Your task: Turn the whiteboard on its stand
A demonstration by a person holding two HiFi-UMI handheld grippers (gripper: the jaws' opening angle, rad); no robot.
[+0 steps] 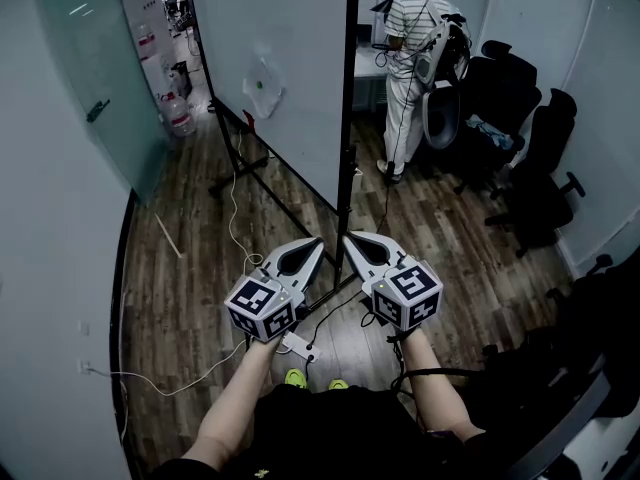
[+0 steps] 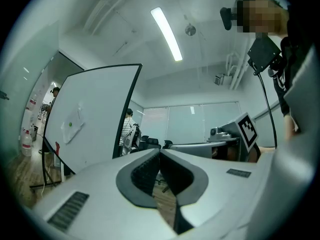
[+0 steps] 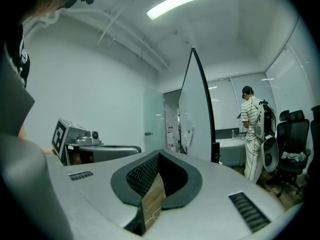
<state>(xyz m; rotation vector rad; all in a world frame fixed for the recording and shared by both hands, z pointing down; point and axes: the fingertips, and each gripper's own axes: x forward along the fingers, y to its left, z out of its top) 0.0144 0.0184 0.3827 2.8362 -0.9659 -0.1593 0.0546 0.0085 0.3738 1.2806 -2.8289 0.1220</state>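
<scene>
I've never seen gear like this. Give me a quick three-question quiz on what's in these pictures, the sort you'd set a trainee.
1. True or false: the left gripper and the right gripper are both clamped on the big white whiteboard with a black frame.
2. In the head view, what stands to the right of the whiteboard? A) black office chairs B) a red sofa C) a bicycle
3. Fill in: the dark plank floor looks like it is made of ____.

Key:
1. False. Both grippers have their jaws shut on nothing, short of the board.
2. A.
3. Wood.
</scene>
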